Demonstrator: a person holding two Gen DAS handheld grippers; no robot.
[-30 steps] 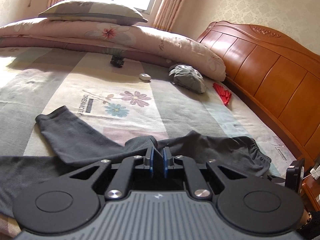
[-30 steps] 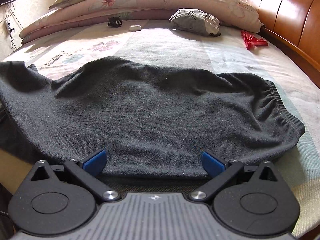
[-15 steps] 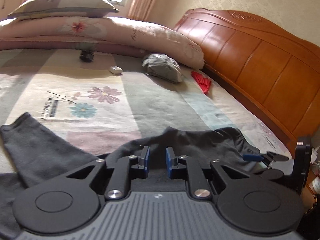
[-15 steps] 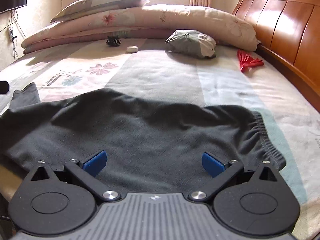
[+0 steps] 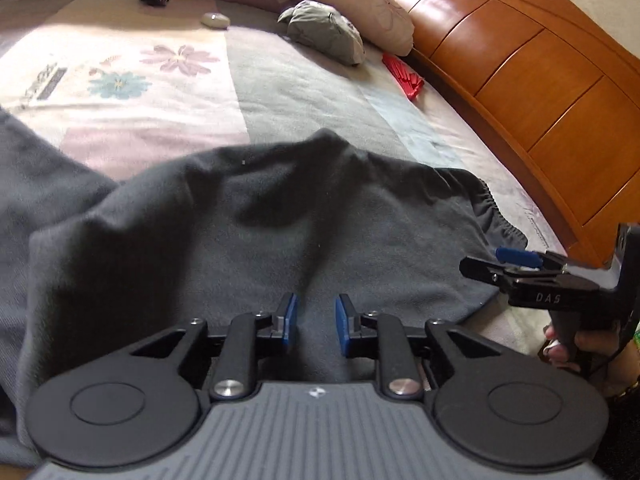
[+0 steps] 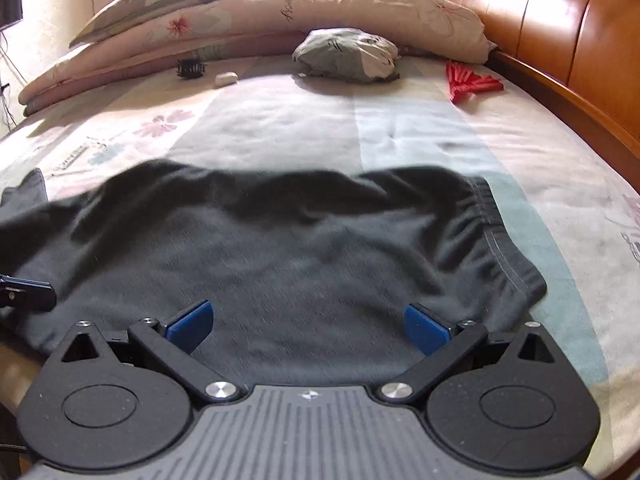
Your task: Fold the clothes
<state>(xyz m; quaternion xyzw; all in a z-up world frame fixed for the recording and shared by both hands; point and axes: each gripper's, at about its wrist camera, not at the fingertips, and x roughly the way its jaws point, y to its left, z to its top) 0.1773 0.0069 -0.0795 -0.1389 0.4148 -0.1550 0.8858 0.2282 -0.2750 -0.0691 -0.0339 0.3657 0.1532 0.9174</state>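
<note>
My left claw tilts down over the dark trousers, jaws opening, nothing pinched; my right claw, at three o'clock, gapes wide, empty.

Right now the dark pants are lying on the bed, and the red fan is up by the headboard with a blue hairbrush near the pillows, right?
Almost. The hairbrush is black, not blue; the right wrist view shows it. The dark pants do lie on the bed, and the red fan is by the headboard.

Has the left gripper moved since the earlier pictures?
Yes. The left gripper has tipped downward and gone toward the dark trousers: the window has left its view, and the trousers fill more of it. Its jaws are opening, nothing between them.
</note>
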